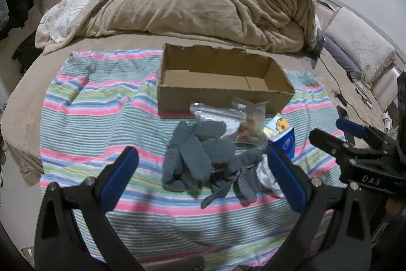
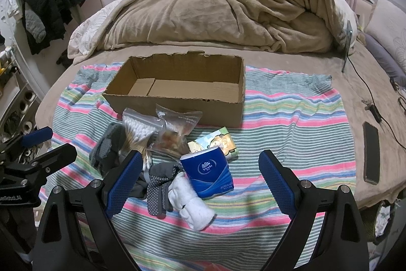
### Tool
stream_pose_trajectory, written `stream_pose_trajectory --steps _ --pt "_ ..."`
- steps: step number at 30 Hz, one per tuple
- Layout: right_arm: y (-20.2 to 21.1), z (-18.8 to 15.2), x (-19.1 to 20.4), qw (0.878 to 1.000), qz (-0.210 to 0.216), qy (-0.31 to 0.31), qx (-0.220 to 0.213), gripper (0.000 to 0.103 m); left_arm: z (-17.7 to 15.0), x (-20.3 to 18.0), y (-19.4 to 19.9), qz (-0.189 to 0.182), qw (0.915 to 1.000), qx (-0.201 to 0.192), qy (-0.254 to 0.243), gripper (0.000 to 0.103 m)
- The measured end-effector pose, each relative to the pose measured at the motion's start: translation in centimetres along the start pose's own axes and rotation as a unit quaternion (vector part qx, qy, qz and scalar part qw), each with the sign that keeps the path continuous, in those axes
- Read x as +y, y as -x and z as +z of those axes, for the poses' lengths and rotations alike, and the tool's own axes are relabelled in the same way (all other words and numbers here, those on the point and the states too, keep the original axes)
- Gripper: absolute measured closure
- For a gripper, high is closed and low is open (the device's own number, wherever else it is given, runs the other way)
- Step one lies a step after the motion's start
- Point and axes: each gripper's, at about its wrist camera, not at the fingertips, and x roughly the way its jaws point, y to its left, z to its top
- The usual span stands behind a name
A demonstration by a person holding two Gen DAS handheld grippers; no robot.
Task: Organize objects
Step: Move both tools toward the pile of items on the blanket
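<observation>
Blue tissue pack point(image 2: 212, 173) reads "Vinda".

The bed point(image 2: 317, 83) is covered in a tan sheet, with a rumpled tan blanket point(image 2: 228, 9) heaped along its far side. A striped cloth point(image 2: 291, 118) in pink, green and blue is spread flat over the near part. To the right, straight on the sheet, lie a dark phone point(image 2: 371, 153) and a thin black cable point(image 2: 373, 103), well apart from the cloth's edge. On the cloth sits an open cardboard box point(image 2: 177, 106), and just in front of it a loose huddle of small things.
</observation>
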Motion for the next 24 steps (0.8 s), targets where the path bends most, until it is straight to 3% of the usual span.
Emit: stream_pose_trajectory --steps 15,19,24 --pt "-4.2 -0.3 -1.1 0.999 0.004 -0.008 0.051 0.008 -0.6 0.8 -4.7 -0.005 0.9993 0.036 -0.002 0.002" --pt "-5.6 -0.7 -1.2 0.998 0.004 -0.005 0.062 0.008 -0.8 1.2 -6.4 -0.006 0.9986 0.052 0.0 0.012" --pt "-7.2 -1.2 -1.2 0.997 0.007 -0.001 0.076 0.008 -1.2 1.8 -8.0 -0.005 0.9976 0.069 0.004 0.015"
